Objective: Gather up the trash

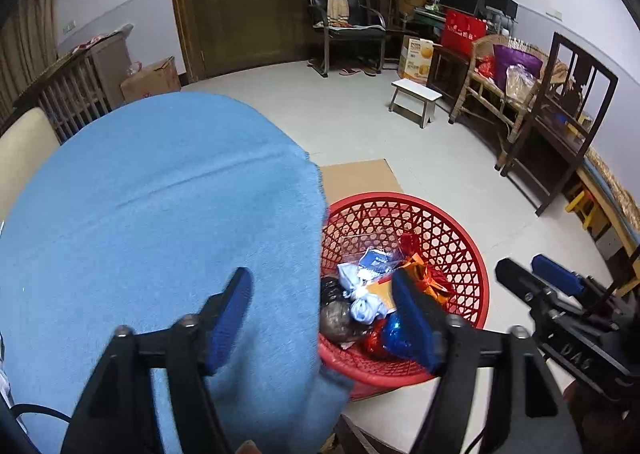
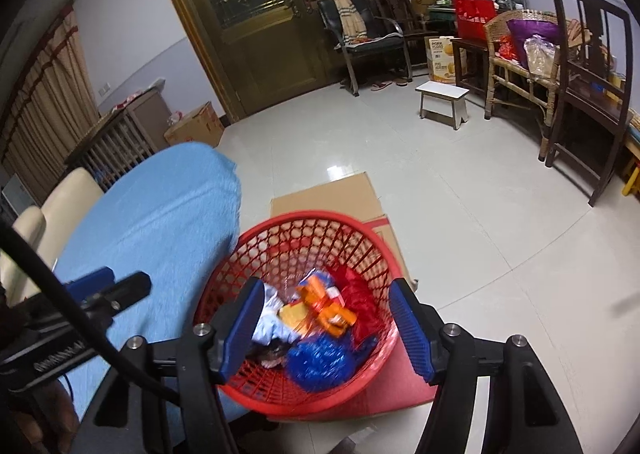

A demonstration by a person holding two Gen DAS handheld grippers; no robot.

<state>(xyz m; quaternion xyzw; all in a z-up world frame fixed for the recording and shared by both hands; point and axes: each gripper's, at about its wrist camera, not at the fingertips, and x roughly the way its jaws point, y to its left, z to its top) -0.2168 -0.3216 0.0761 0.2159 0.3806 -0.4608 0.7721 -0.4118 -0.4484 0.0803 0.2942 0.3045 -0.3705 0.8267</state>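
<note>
A red lattice basket [image 1: 474, 254] [image 2: 312, 219] stands on the floor beside a table under a blue cloth [image 1: 160, 213] [image 2: 160, 221]. In it lies trash: an orange wrapper [image 2: 332, 312], blue foil [image 2: 320, 364], red foil [image 2: 360, 290], white crumpled pieces [image 1: 362, 308] and a dark bag [image 1: 338, 320]. My left gripper [image 1: 324, 318] is open over the cloth's edge and the basket's near side, with nothing in it. It also shows in the right wrist view as the left gripper [image 2: 116, 290]. My right gripper [image 2: 328, 334] [image 1: 536, 278] hangs open above the basket, its pads touching nothing.
Flat cardboard [image 2: 324, 193] lies under and behind the basket. A white stool [image 2: 442, 97], a dark wooden chair [image 2: 588, 93], a wicker bench [image 2: 520, 65] and a black chair [image 2: 368, 37] stand farther off. A cream chair back [image 1: 24, 149] is left of the table.
</note>
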